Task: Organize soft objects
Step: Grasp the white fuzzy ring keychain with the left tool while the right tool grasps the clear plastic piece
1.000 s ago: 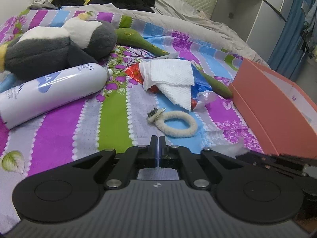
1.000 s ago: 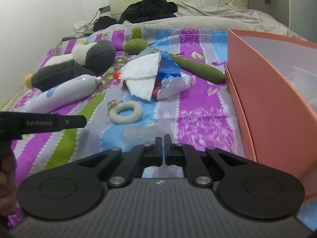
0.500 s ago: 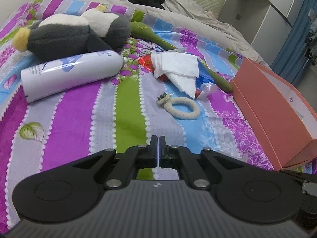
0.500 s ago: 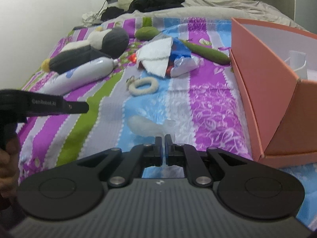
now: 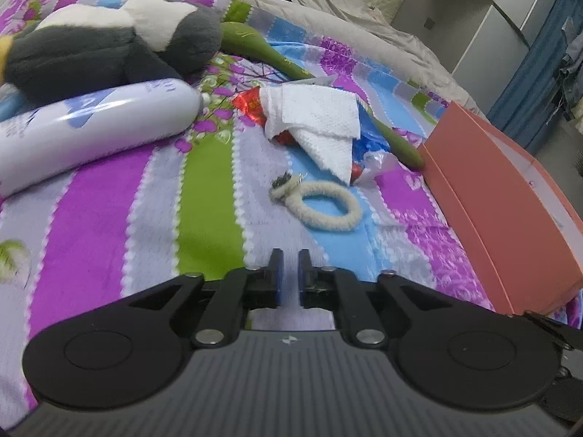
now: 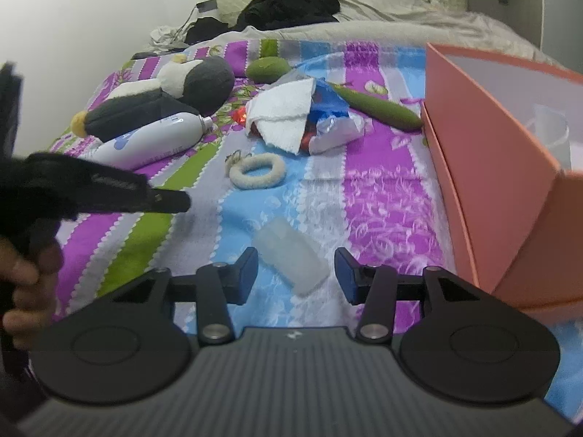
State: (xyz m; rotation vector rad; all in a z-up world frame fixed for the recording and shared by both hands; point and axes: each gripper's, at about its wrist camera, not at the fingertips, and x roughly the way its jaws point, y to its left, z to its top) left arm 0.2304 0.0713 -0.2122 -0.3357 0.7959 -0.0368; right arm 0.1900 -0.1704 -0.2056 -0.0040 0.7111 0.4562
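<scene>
On the striped bedspread lie a cream fluffy hair ring (image 5: 320, 205) (image 6: 257, 171), a grey and white penguin plush (image 5: 109, 36) (image 6: 164, 98) and a white folded cloth (image 5: 313, 120) (image 6: 280, 116). My left gripper (image 5: 289, 273) hovers short of the ring; its jaws are opening, a narrow gap with nothing in it. My right gripper (image 6: 295, 273) is opening wide over a translucent soft block (image 6: 291, 255), which lies on the bed between the fingers, untouched by the pads. The left gripper (image 6: 109, 189) shows blurred at the left of the right wrist view.
An orange box (image 5: 510, 196) (image 6: 492, 167) stands open at the right. A white bottle (image 5: 91, 127) lies by the plush. Long green objects (image 5: 393, 138) (image 6: 379, 105), red and blue wrappers (image 6: 328, 123) and black clothes (image 6: 288, 7) lie farther back.
Both grippers were shut and now stand parted, the right one widely. The left view has drawn closer to the hair ring. The translucent block now shows between the right fingers.
</scene>
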